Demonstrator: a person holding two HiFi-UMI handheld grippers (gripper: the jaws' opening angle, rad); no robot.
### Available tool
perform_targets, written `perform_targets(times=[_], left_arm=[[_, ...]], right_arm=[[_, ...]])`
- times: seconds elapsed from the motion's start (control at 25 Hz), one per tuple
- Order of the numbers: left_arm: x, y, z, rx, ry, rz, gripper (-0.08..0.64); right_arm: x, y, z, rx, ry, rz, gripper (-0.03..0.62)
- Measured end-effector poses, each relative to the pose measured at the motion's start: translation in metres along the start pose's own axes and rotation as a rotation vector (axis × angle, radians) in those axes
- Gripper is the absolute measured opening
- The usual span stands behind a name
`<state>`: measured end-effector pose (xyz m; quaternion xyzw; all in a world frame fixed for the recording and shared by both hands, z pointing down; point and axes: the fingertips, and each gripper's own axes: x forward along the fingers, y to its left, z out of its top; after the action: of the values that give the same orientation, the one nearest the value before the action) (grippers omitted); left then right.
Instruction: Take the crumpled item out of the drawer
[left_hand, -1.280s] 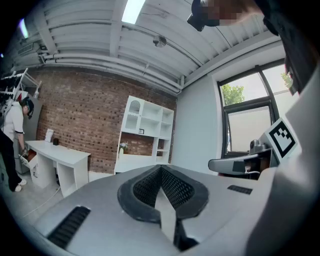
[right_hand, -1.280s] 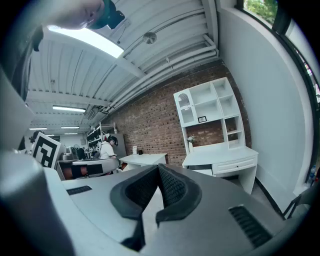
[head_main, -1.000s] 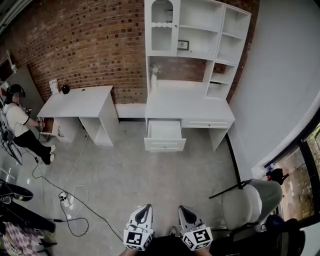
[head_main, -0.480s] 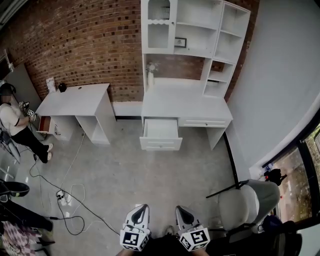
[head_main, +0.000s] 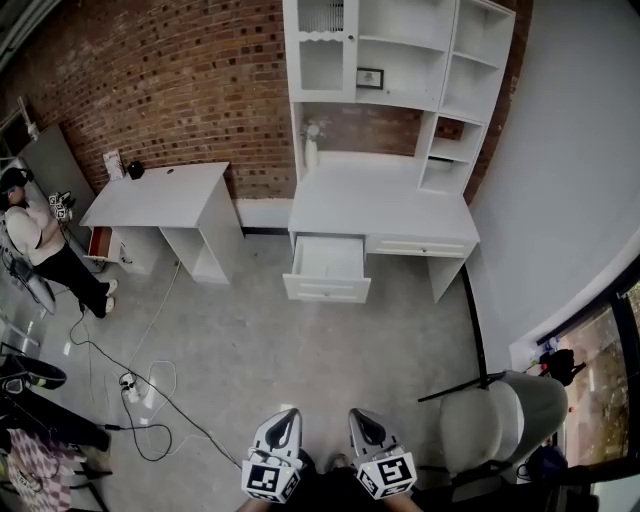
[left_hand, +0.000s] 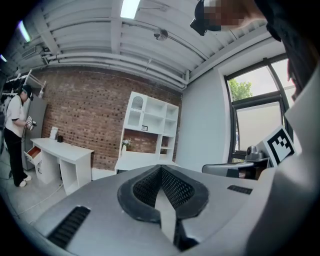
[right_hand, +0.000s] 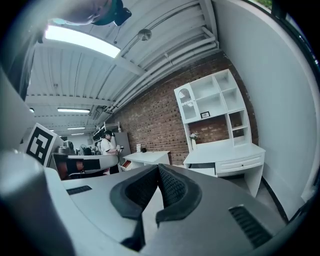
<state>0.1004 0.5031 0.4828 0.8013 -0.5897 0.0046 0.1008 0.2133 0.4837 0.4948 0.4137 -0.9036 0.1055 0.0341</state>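
Status: both claws sit low at the bottom edge of the head view, side by side, marker cubes toward the camera, well apart from the furniture.

Left claw (head_main: 290, 414): closed. Left gripper view shows its ribbed black pads (left_hand: 145, 185) meeting at the tips, empty.

Right claw (head_main: 357, 414): closed as well. Right gripper view shows its pads (right_hand: 172, 187) touching at the tips, empty.

Drawer (head_main: 326, 290): pulled out, open, on the left side of the white worktop (head_main: 380, 205) across the floor (head_main: 300, 360). A shut drawer front (head_main: 415, 246) sits just beside it on the right. The inside reads white from the head view. Crumpled item: cannot make it out at this range in any view.

Surroundings:
- White hutch (head_main: 400, 60) stands on the worktop against the brick wall (head_main: 150, 90), with a small picture frame (head_main: 369, 77) on a shelf and a vase (head_main: 311, 150) at the worktop's left rear corner.
- Second worktop (head_main: 160, 197), also white, stands to the left along the same wall.
- Person (head_main: 40, 250) in a white top and dark trousers is at its far left end.
- Cable (head_main: 130, 360) loops across the floor on the left.
- Grey chair (head_main: 500, 415) is near the right claw, at lower right.
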Motion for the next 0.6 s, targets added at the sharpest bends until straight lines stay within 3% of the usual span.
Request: perform_targets(times=[0.28,0.6], left_arm=[[0.058,0.037,-0.002,-0.008,0.016,0.018,0.017],[0.182,0.144,0.025,-0.019,-0.002,-0.049,0.017]], right_arm=[[0.064,-0.035,0.004,-0.014,0.007,0.007,0.012],[0.213,-0.075,0.024,-0.026,0.044,-0.058,0.012]])
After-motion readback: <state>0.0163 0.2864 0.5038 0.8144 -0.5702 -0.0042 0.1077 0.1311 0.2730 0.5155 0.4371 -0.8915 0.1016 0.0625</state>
